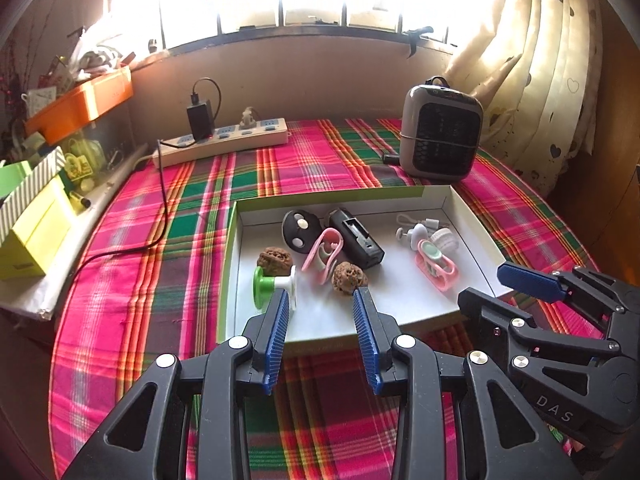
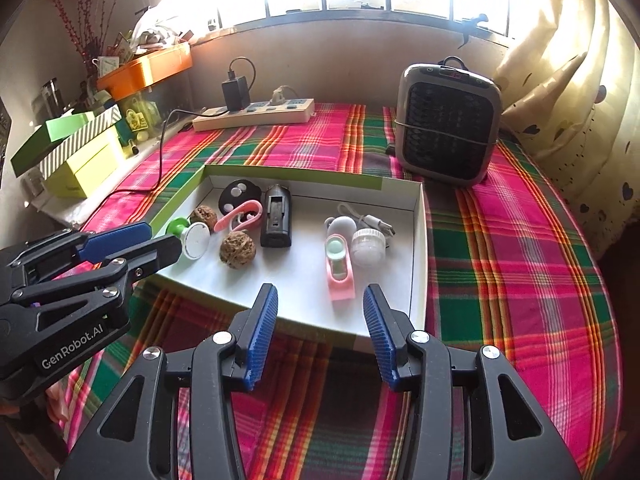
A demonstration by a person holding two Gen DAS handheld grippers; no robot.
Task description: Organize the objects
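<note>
A shallow white box [image 1: 472,220] [image 2: 418,240] lies on the plaid cloth. It holds two brown walnuts [image 1: 350,276] [image 2: 237,249], a green and white spool [image 1: 266,286] [image 2: 188,236], two pink clips [image 1: 324,254] [image 2: 340,270], a black battery case [image 1: 356,238] [image 2: 276,220], a black disc [image 1: 300,230], a white round cap [image 2: 367,246] and a white cable. My left gripper [image 1: 322,300] is open and empty over the box's near edge. My right gripper [image 2: 320,300] is open and empty, hovering at the near right of the box.
A grey fan heater [image 1: 440,134] [image 2: 450,120] stands behind the box at the right. A power strip [image 1: 224,142] [image 2: 256,114] with a black charger and cord lies at the back left. Yellow-green boxes [image 2: 80,156] and an orange tray [image 1: 80,100] stand at the left.
</note>
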